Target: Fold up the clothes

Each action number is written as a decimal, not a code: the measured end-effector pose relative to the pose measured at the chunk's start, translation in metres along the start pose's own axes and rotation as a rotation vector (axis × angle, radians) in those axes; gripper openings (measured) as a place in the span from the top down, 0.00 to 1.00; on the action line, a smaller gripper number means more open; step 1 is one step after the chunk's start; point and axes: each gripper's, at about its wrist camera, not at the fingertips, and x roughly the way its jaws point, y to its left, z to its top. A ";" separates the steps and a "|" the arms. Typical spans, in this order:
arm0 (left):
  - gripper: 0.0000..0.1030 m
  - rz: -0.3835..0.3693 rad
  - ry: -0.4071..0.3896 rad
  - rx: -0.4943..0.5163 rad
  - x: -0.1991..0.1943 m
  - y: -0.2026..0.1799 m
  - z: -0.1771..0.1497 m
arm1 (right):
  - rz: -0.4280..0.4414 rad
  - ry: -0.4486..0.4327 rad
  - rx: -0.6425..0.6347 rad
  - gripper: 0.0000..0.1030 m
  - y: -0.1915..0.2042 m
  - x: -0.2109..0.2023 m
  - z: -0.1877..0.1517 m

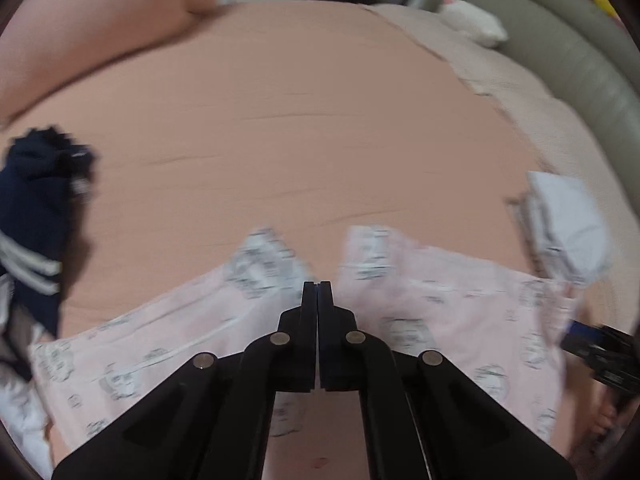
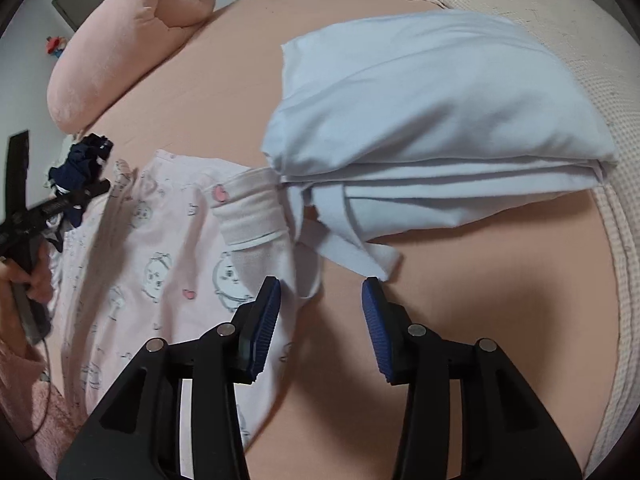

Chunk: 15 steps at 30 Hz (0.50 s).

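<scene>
The pink printed garment (image 1: 460, 320) is spread flat on the peach bedsheet (image 1: 280, 120), its long axis running crosswise, collar toward the far side. The left gripper (image 1: 317, 286) is angled steeply down over the collar gap, jaws clenched together; whether cloth is pinched cannot be told. The right gripper (image 2: 320, 292) is released, jaws apart over the garment's edge, just beside the folded blue clothes (image 2: 432, 120).
</scene>
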 end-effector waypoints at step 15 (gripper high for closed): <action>0.91 -0.010 -0.024 0.045 0.033 -0.030 0.005 | 0.008 0.010 0.023 0.57 -0.017 -0.009 0.002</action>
